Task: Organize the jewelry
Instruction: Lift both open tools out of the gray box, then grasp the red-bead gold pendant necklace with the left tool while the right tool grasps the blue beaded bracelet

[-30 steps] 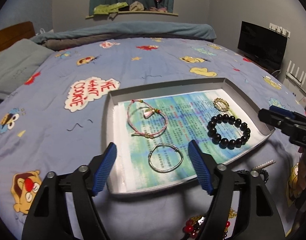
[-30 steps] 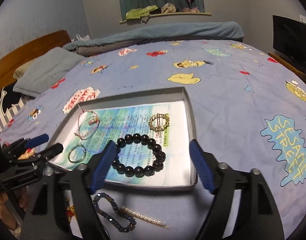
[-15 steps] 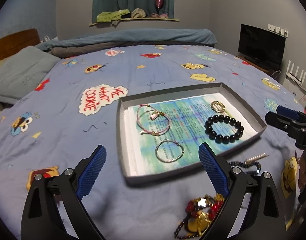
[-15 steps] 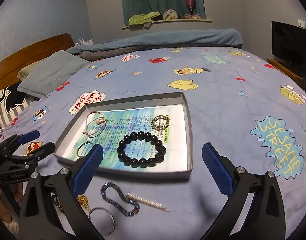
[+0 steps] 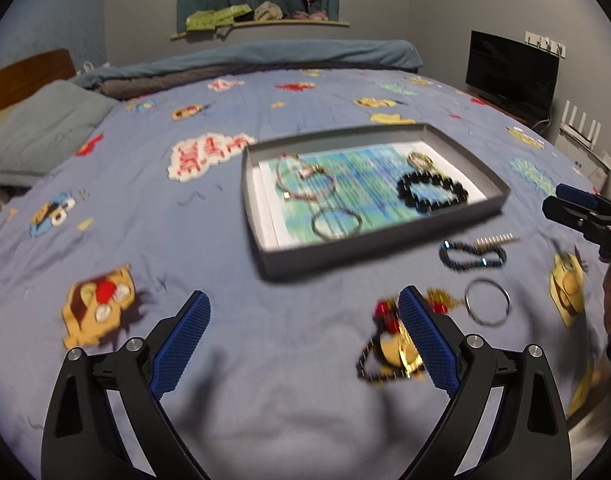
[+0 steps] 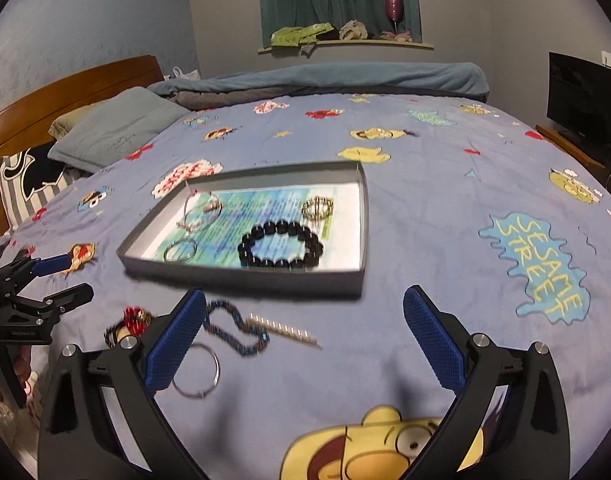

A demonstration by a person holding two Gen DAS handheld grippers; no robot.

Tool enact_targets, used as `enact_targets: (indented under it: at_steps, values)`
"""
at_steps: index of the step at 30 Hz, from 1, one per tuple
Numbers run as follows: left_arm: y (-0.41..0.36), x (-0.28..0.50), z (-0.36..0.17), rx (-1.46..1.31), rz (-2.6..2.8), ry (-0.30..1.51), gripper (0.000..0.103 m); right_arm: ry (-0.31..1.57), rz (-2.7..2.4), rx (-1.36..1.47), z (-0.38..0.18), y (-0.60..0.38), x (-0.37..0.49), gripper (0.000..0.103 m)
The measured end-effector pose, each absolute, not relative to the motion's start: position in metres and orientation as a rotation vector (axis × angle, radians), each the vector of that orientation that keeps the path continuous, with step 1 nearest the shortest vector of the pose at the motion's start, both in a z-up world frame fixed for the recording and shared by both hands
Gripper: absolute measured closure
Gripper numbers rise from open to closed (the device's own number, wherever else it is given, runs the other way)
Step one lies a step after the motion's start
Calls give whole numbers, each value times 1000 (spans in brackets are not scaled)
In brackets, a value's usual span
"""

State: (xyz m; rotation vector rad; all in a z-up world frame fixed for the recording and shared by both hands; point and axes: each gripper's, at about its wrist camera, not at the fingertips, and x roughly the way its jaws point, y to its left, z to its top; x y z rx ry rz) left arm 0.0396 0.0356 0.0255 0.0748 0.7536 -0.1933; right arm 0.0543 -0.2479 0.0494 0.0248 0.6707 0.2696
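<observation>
Steel bangle [image 6: 197,372] lies on the bed [image 6: 425,240] short of the tray [image 6: 245,276]: light, stiff, slippery; pinch across its rim. Both tools [image 5: 301,340] [image 6: 305,340] gape, empty.

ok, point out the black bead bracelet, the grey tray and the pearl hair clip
black bead bracelet [image 6: 280,245]: right wrist view, on the far arc of beads.
grey tray [image 6: 241,276]: right wrist view, on the near outer wall.
pearl hair clip [image 6: 283,326]: right wrist view, mid-row of pearls, on the bedspread outside the tray.
</observation>
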Motion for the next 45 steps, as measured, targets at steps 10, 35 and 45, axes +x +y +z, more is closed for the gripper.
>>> enact_targets:
  at_steps: [10, 35, 45]
  values:
    - [22, 35, 6, 70, -251, 788, 11, 713, 303, -17, 26, -240, 38, 5]
    - [-10, 51, -11, 91, -348, 837, 90, 750, 301, -83, 8, -231, 52, 30]
    - [-9, 44, 1, 101, -344, 774, 92, 762, 386, -118, 6, -210, 48, 55]
